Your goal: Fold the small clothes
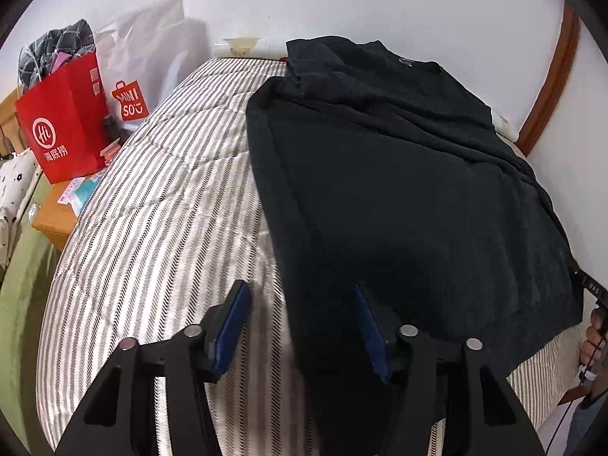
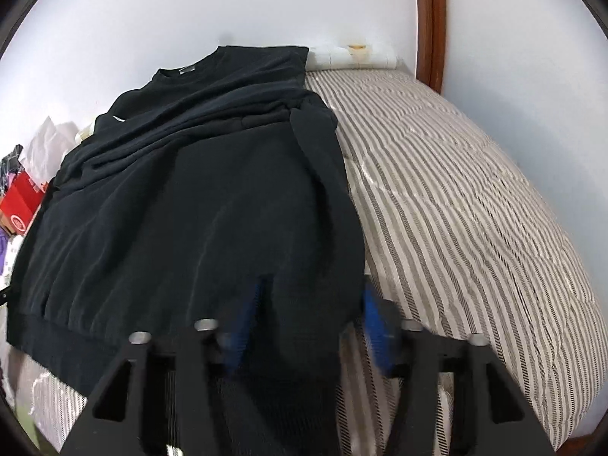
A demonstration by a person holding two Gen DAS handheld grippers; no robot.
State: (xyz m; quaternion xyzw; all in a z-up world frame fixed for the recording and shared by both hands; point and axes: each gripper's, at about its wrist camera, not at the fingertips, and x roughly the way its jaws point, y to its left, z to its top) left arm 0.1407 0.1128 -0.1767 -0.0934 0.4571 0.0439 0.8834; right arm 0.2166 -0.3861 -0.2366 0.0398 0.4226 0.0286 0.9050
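Observation:
A black T-shirt [image 1: 399, 174] lies on the striped bed cover [image 1: 159, 205], collar toward the far wall, both sleeves folded in over the body. My left gripper [image 1: 300, 319] is open over the shirt's near left hem corner, its blue pads either side of the cloth edge. In the right wrist view the same shirt [image 2: 197, 205] fills the left half. My right gripper [image 2: 307, 319] is open around the shirt's near right hem corner, with cloth between the blurred blue pads.
A red paper bag [image 1: 64, 129] and a white Miniso bag [image 1: 148, 60] stand on a wooden bedside table [image 1: 53, 216] at left. White walls [image 2: 266, 3] bound the bed at the far end, with a brown door frame [image 2: 429, 22] at right.

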